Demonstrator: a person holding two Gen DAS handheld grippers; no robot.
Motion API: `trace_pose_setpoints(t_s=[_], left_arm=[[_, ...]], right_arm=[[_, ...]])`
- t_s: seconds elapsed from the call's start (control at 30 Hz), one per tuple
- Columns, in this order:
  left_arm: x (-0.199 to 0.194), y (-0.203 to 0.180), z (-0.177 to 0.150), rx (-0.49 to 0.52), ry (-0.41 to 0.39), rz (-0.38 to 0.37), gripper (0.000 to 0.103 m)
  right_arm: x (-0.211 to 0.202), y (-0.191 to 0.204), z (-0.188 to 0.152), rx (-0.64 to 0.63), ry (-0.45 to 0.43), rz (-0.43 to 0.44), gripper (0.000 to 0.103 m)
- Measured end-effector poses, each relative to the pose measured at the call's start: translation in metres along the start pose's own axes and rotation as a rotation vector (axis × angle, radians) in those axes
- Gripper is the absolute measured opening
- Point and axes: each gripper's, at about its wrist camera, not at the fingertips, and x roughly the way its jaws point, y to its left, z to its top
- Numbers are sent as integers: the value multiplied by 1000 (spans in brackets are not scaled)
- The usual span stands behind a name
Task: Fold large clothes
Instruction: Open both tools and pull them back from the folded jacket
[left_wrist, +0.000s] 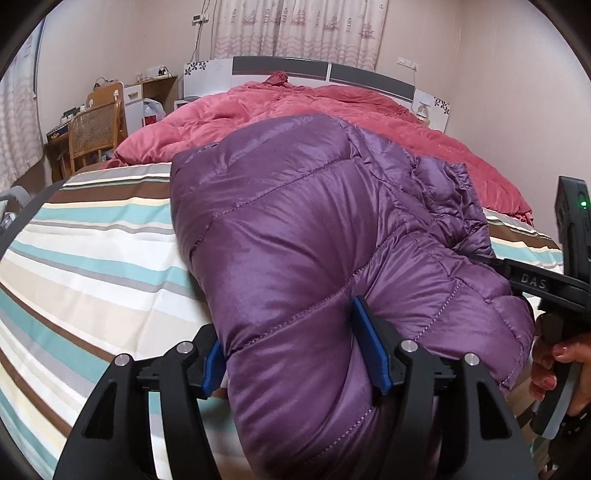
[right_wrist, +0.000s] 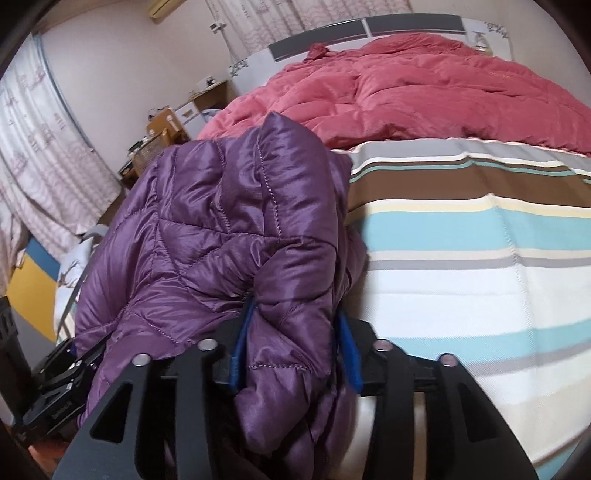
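A purple quilted jacket (left_wrist: 295, 236) is bunched on the striped bed sheet (left_wrist: 92, 251), before a pink duvet (left_wrist: 295, 107). Its near edge is clamped by the left hand-held gripper (left_wrist: 295, 354) and the right hand-held gripper (right_wrist: 293, 350).

The left gripper (left_wrist: 295, 350) has black arms with silver screws and blue pads (left_wrist: 369, 347). The right gripper (right_wrist: 295, 339) looks the same; its side shows white letters "DAS" and a green light. The hand (left_wrist: 554, 365) has bare skin and pink nails.
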Motion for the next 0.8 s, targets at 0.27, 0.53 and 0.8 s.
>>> trace_pose_setpoints(t_s=[0.27, 0.53, 0.8], left_arm=[[-33, -9, -13, 36, -28, 37, 68], [-31, -10, -30, 82, -10, 41, 69], [-21, -9, -37, 66, -5, 53, 71]], right_arm=[[-29, 6, -23, -17, -18, -12, 45], [-26, 10, -54, -93, -4, -88, 45], [-20, 9, -54, -75, 6, -140, 52]])
